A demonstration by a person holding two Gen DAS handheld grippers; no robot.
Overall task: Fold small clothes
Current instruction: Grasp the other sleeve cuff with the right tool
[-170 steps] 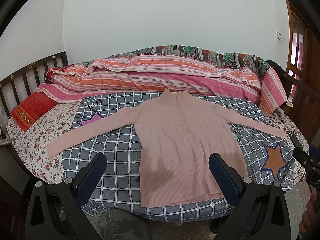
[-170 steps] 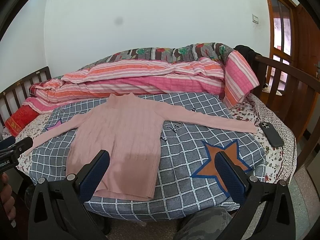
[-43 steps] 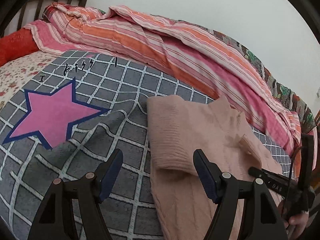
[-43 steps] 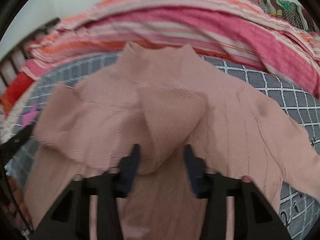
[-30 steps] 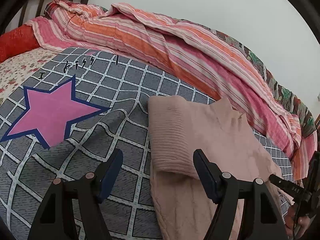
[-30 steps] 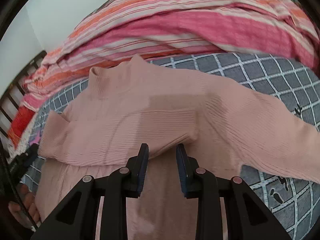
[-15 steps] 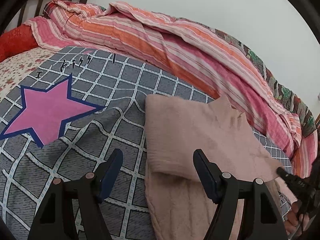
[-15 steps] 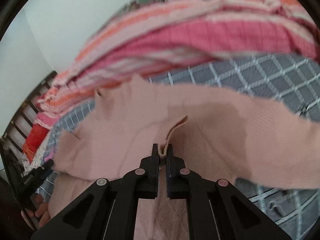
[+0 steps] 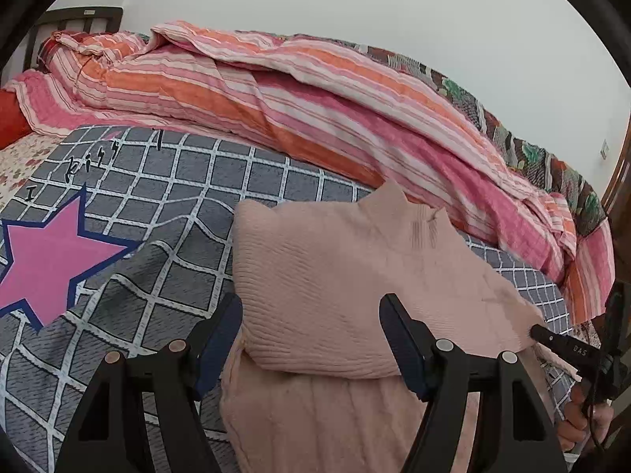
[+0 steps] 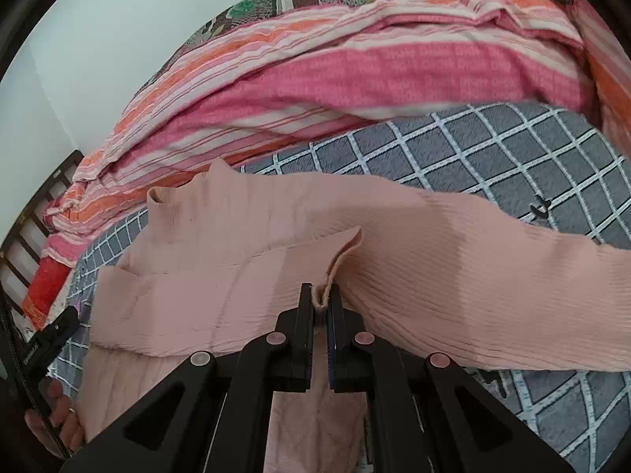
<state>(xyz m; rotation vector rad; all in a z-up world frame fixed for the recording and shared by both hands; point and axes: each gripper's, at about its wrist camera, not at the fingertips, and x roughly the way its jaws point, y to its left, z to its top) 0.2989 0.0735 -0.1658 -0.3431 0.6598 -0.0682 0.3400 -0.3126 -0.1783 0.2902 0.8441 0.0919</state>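
Bed w/ grey checked blanket (image 9: 165,181); pink sweater (image 9: 335,268) on it; striped duvet (image 9: 276,90) behind.

The sweater (image 10: 453,276) was a soft, matt pink knit, finely ribbed on the sleeves and collar, with a looser cable texture on the body. The blanket (image 9: 177,213) under it looked like a fuzzy grey fleece with a white grid and a flat pink star (image 9: 47,256). The striped quilt (image 9: 276,94) behind was thin woven cotton, crinkled and dull. The right tongs (image 10: 320,299) and left tongs (image 9: 311,339) were matt black plastic with small bare metal rivets, the left fingers (image 9: 402,347) padded in dark blue. The headboard (image 9: 75,15) was dark wood.
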